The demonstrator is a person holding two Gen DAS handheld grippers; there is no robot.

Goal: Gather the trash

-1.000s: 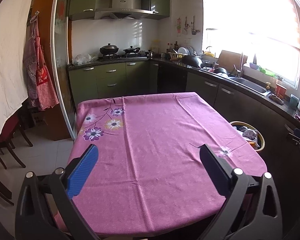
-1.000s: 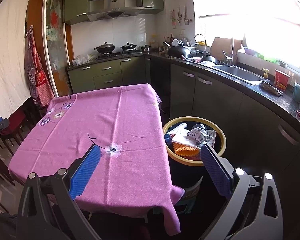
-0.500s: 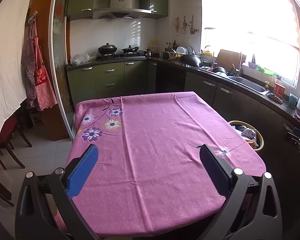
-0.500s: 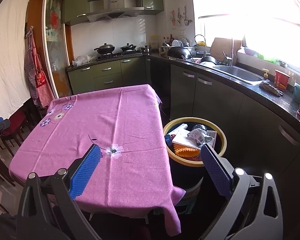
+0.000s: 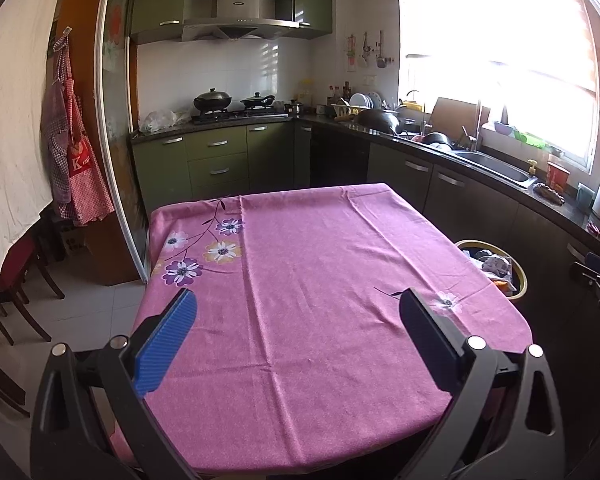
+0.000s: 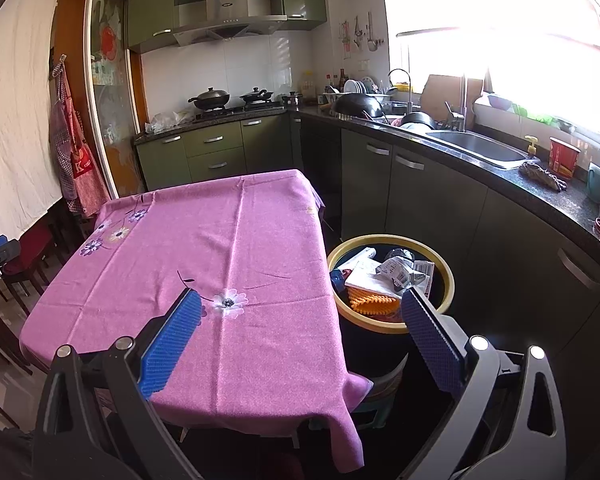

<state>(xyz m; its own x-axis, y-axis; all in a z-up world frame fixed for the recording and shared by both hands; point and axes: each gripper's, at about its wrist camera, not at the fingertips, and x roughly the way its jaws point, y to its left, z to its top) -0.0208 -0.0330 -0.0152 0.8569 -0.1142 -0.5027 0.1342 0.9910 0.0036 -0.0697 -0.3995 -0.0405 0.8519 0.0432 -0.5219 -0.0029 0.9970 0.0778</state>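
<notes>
kitchen with green cabinets (image 5: pixel 216 160) and a sink (image 6: pixel 476 148) under a bright window. table with pink floral tablecloth (image 5: pixel 320 280) fills the middle. left gripper (image 5: pixel 296 336) hangs above its near edge, jaws wide, holding nothing. right gripper (image 6: pixel 300 332) also wide and unloaded, over the table's right corner. yellow-rimmed trash bin (image 6: pixel 444 272) just beside the table holds paper and wrappers (image 6: pixel 396 276).
</notes>
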